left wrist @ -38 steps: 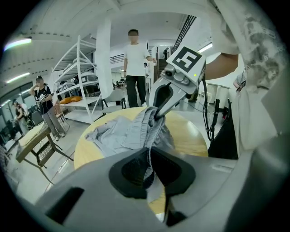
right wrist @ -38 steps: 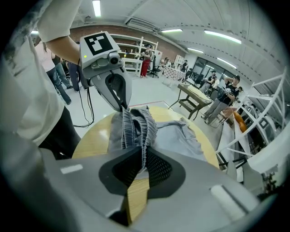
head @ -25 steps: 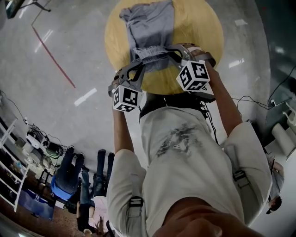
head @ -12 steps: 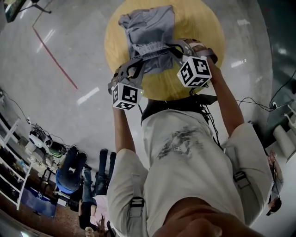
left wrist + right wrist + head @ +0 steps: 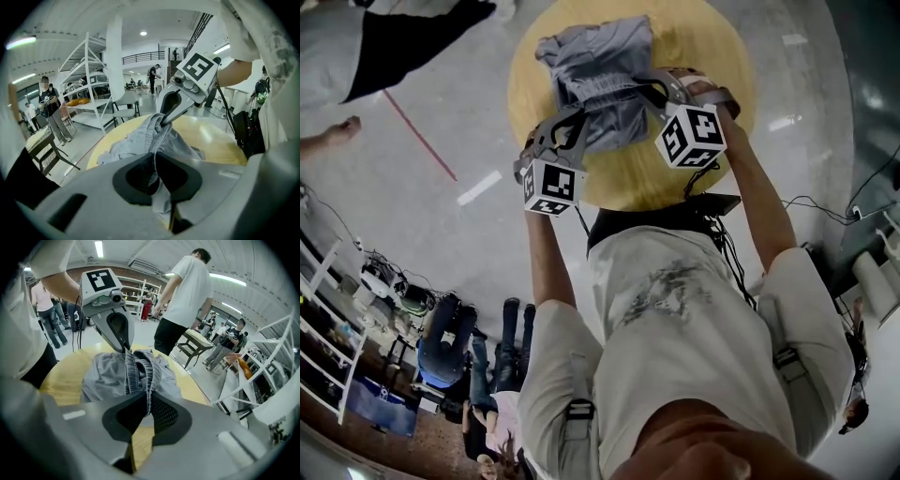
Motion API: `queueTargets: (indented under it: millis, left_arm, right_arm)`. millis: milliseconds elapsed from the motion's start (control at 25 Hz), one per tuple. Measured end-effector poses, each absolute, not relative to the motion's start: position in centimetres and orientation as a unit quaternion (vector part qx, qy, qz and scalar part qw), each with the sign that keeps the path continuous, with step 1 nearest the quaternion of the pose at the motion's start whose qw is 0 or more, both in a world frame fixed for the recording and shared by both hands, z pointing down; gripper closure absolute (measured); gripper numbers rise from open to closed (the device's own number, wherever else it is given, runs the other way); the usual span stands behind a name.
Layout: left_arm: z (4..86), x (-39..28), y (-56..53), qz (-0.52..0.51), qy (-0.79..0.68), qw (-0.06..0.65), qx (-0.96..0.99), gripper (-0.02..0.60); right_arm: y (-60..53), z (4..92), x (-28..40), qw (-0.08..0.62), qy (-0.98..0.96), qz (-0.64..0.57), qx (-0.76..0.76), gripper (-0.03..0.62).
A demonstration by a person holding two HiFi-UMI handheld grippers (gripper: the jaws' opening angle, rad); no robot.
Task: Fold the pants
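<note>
- On the round wooden table, toward its far side, the grey pants lie in a rumpled heap. Their elastic waistband is lifted off the wood and strung between the two tools.
- The left gripper is clenched on one end of that waistband. Its own view shows cloth pinched between the pads and hanging out below.
- The right gripper is clamped the same way on the other end, with the ribbed elastic running straight into its closed jaws.
- From where I stand, the main worry is the bunching. The waistband is gathered rather than pulled taut, so laying it down like this would likely trap creases and give a lopsided fold.
- The legs underneath already look crumpled and sit close to the far rim. Carrying the top edge much further could drag the whole pile toward that edge.
- Each grip is on a narrow bit of hem, so a tug from one side could pull the cloth free of the other.
- A bystander in a white top and dark trousers is just beside the table, and a wide swing could clip them.
- Compared with a second ago, both grippers have carried the waistband further across the table, away from the holder's body, with the same tight hold. The heap looks more doubled over.
- The bystander was not in the head view before and now fills its upper left corner.
</note>
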State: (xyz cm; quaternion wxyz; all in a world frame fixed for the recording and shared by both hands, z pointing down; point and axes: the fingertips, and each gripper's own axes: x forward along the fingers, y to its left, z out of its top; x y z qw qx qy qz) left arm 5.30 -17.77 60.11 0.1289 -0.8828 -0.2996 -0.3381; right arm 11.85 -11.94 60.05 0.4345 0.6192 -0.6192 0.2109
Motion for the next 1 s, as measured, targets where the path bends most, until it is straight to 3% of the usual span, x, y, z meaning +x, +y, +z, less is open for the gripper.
queueTargets:
  millis: [1000]
  left_arm:
    - [63.3,11.2,-19.4,-0.345,-0.281,0.124,-0.887,0.541]
  right_arm:
    - [-13.5,63.4,18.1,0.422,-0.601,0.217,0.644,0.557]
